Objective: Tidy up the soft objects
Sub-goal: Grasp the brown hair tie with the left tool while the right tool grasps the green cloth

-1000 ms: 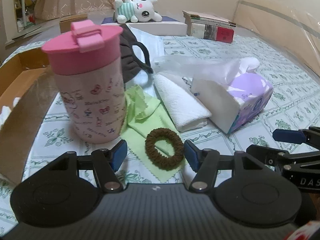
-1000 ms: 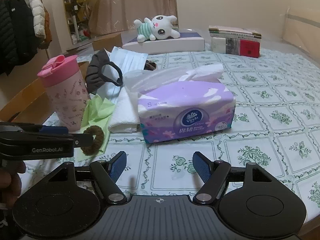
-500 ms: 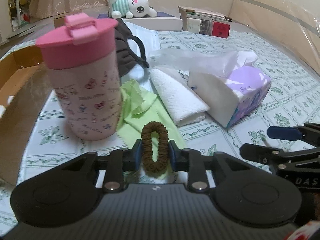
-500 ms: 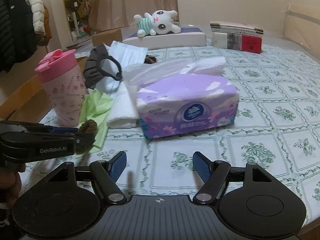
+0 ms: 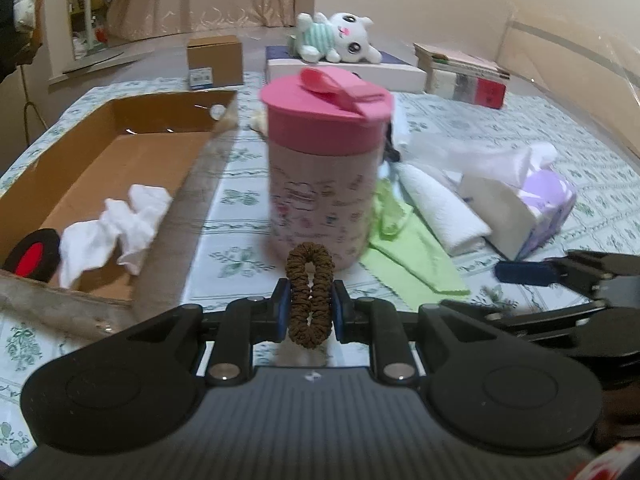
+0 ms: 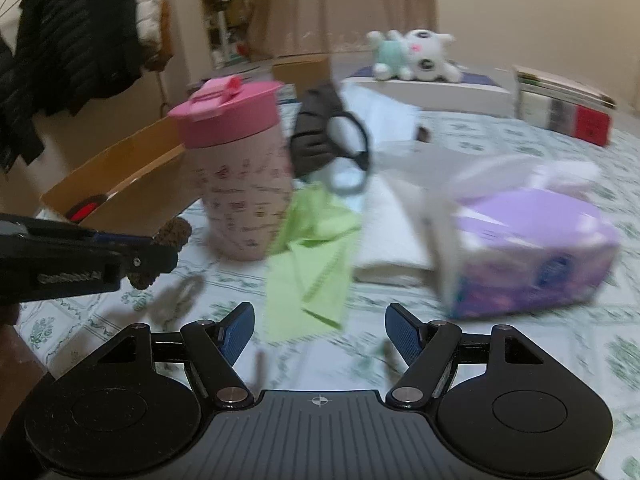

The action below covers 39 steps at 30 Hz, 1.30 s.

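Note:
My left gripper (image 5: 310, 309) holds a brown scrunchie (image 5: 310, 264) upright between its blue pads, lifted off the table in front of the pink cup (image 5: 322, 168). Its jaws are still closing, squeezing the ring narrow. The right wrist view shows the same scrunchie (image 6: 172, 234) at the left gripper's (image 6: 160, 256) tip. My right gripper (image 6: 320, 328) stands open and empty, just above the near edge of a green cloth (image 6: 312, 264). A folded white towel (image 6: 392, 232), a purple tissue pack (image 6: 528, 252) and a black mask (image 6: 320, 136) lie beyond.
An open cardboard box (image 5: 120, 152) sits at the left, holding a crumpled white cloth (image 5: 116, 232) and a black-and-red item (image 5: 32, 256). A plush toy (image 5: 340, 36) on a white box and books (image 5: 464, 76) are at the back. Coats hang far left.
The left gripper shut on the scrunchie, lifted it off the green cloth and swung left, bringing the box into view. The right gripper slid left toward the green cloth, still open.

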Each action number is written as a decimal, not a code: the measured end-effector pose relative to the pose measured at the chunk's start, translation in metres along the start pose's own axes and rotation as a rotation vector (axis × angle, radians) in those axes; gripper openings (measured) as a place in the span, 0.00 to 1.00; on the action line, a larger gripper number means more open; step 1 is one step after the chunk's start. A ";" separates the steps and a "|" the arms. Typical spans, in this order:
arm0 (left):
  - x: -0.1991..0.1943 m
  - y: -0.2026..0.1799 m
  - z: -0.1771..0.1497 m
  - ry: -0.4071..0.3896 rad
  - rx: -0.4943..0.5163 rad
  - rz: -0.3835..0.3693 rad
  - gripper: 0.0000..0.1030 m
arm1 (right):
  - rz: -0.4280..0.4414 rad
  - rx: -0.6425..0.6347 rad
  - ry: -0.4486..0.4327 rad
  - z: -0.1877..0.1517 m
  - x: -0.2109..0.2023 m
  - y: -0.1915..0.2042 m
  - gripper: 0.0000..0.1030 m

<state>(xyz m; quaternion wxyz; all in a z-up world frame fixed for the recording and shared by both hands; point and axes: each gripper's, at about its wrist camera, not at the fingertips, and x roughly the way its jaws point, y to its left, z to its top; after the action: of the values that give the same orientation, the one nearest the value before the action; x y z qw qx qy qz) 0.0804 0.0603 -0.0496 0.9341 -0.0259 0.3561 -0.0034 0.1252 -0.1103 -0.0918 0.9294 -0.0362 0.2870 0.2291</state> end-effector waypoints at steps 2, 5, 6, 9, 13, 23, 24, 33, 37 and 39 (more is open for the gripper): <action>-0.002 0.006 -0.001 -0.003 -0.011 -0.007 0.18 | 0.006 -0.022 0.013 0.003 0.014 0.006 0.70; -0.002 0.011 -0.002 -0.004 -0.025 -0.018 0.18 | -0.027 -0.057 0.029 0.008 0.034 0.012 0.69; -0.002 0.012 -0.003 -0.003 -0.029 -0.021 0.18 | -0.035 -0.062 0.037 0.009 0.039 0.012 0.61; -0.002 0.015 -0.005 -0.003 -0.037 -0.027 0.18 | -0.056 -0.097 0.046 0.010 0.045 0.015 0.35; -0.002 0.013 -0.007 -0.002 -0.048 -0.033 0.18 | -0.054 -0.101 0.069 0.005 0.034 0.013 0.01; -0.021 0.002 -0.012 -0.015 -0.045 -0.048 0.18 | -0.042 -0.032 0.111 -0.029 -0.029 0.002 0.01; -0.022 0.001 -0.013 -0.015 -0.045 -0.049 0.18 | -0.045 -0.018 0.109 -0.031 -0.032 -0.001 0.01; -0.025 0.001 -0.013 -0.016 -0.043 -0.035 0.18 | -0.020 -0.068 0.035 -0.026 -0.029 0.005 0.78; -0.021 0.005 -0.014 -0.007 -0.046 -0.029 0.18 | -0.019 -0.128 0.058 -0.019 -0.004 0.012 0.79; -0.019 0.007 -0.014 -0.003 -0.049 -0.030 0.18 | -0.020 -0.175 0.090 -0.016 0.010 0.016 0.78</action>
<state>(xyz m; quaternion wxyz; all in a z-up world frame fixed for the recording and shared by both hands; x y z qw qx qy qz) 0.0572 0.0673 -0.0477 0.9335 -0.0542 0.3543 -0.0087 0.1175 -0.0954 -0.1092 0.9111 -0.1303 0.3071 0.2422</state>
